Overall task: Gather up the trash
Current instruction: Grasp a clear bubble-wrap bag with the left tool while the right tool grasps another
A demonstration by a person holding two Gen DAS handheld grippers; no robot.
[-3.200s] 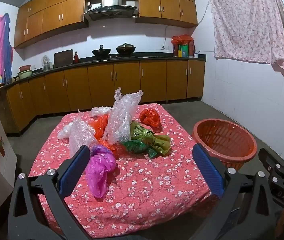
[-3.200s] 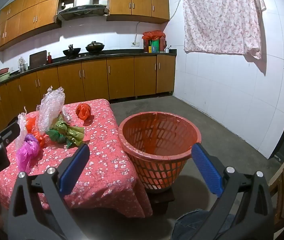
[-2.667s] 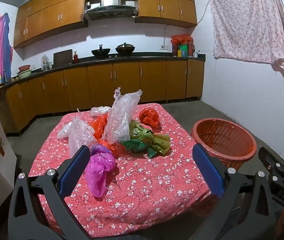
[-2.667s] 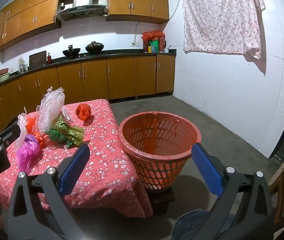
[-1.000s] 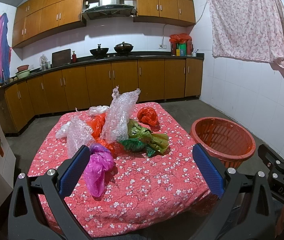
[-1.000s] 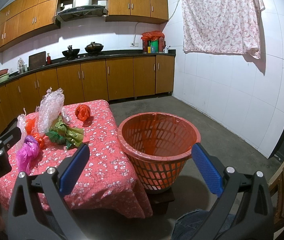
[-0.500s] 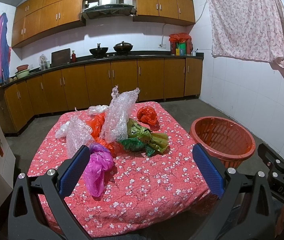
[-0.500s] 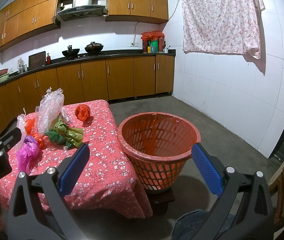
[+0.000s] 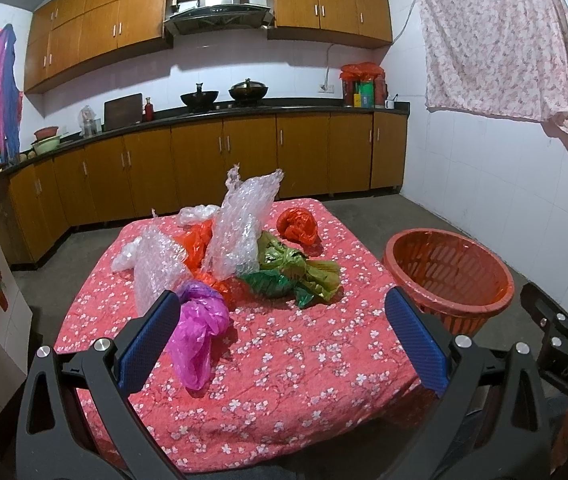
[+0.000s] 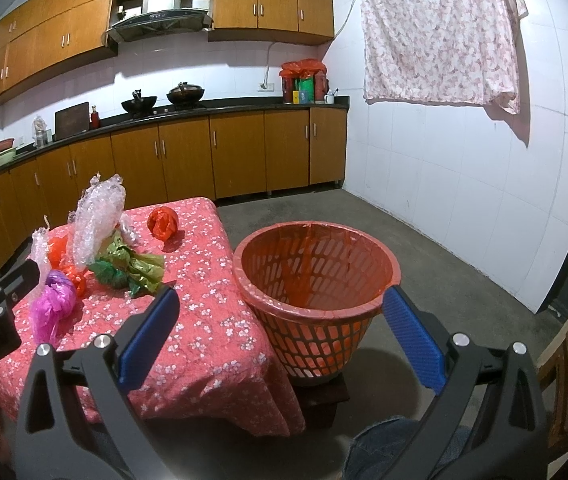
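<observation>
Two claws are held wide open, with nothing in them. The left gripper (image 9: 281, 338) is seen low in the frame, before a table with a red flowered cloth (image 9: 284, 344). Crumpled plastic bags and bubble wrap (image 9: 239, 256) are piled mid-frame. The right gripper (image 10: 279, 336) is seen below a round orange plastic basket (image 10: 316, 280) at centre.

Surface (image 9: 284, 360): covered by red floral cloth.
On it: bubble wrap (image 9: 239, 228), magenta bag (image 9: 199, 328), green bags (image 9: 292, 276), red bag (image 9: 298, 226), orange bag (image 9: 197, 242).
</observation>
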